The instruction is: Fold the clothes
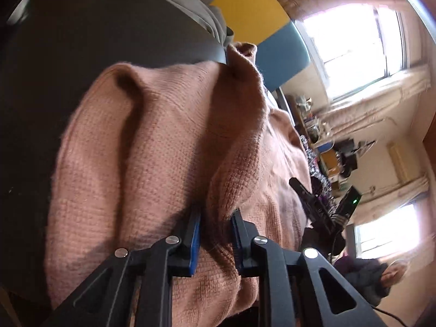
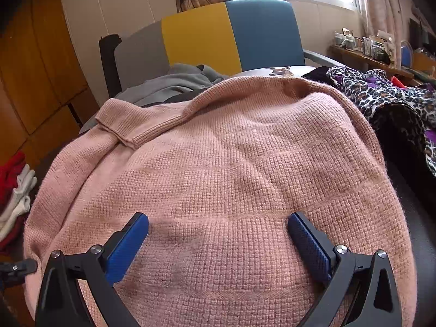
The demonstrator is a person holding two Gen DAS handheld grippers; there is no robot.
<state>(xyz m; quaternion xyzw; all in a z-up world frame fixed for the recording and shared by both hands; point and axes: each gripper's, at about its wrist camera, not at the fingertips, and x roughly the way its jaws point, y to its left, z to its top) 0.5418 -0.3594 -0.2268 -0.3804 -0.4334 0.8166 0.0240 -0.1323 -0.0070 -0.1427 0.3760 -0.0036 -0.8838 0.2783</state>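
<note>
Pinching pink sweater [image 1: 163, 141]: left hand-held gripper [image 1: 215, 231]; right [image 2: 218, 234] spread; no readable text.

Wide-open right gripper [image 2: 218, 234] over pink knit sweater [image 2: 231, 163], leopard-print garment [image 2: 387, 95] beside.

The pink sweater [image 2: 231, 179] hides the table beneath; its lower hem runs off frame

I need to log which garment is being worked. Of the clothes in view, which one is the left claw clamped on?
The pink knit sweater: the left claw pinches a fold of it. The grey garment and the leopard-print one lie untouched behind.
</note>
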